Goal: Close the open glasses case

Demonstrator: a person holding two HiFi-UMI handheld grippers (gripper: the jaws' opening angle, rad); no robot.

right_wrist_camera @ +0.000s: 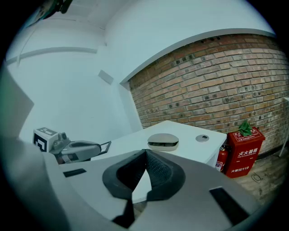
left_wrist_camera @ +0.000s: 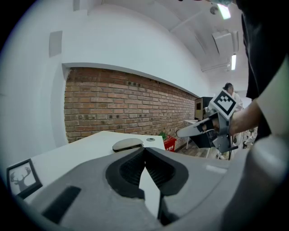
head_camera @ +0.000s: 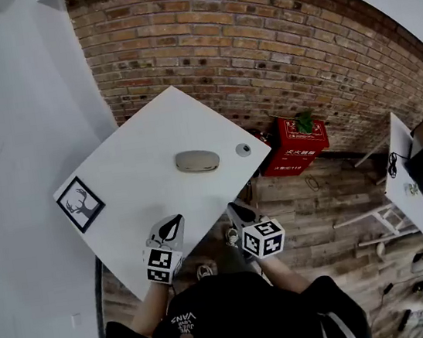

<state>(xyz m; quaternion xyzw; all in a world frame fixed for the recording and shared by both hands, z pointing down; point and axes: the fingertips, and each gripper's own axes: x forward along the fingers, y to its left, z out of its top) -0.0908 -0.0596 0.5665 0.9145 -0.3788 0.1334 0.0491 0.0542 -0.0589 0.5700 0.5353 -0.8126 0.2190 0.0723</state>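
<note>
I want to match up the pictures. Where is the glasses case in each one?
Head view: the case is almost at the middle.
Left gripper view: the case is a bit left of and below the middle.
Right gripper view: the case is a bit right of and below the middle.
Shared landmark: the red box, to the case's right in all three.

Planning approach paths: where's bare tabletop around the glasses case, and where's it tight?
Bare: white table between black-framed deer picture and beige oval glasses case; far corner toward brick wall; near strip between case and left gripper, right gripper. Tight: between case and small round grey disc by the right edge.
</note>
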